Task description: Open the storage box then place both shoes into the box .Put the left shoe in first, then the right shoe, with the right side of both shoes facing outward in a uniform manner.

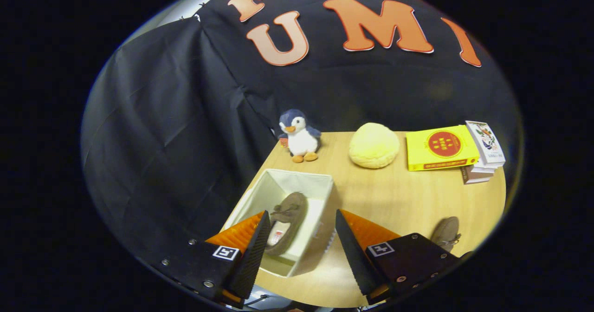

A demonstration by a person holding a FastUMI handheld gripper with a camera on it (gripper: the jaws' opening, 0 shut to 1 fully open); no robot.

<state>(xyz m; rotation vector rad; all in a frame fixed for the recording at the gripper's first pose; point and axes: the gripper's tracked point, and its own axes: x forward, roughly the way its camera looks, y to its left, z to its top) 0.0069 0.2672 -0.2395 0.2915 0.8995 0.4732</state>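
A white fabric storage box (320,182) stands open on the wooden table, just ahead of my fingers. One grey-brown moccasin shoe (290,217) lies inside it, leaning along the box's right wall. The second shoe (446,233) rests on the table to the right, partly hidden behind my right finger. My gripper (301,224) hovers above the box, open, with nothing held between its fingers.
A plush penguin (299,136) stands at the table's far left corner. Beyond the box sits a round yellow cushion (374,146). A yellow book (441,148) and a stack of smaller books (485,152) lie at the far right. Bare tabletop (394,196) spreads right of the box.
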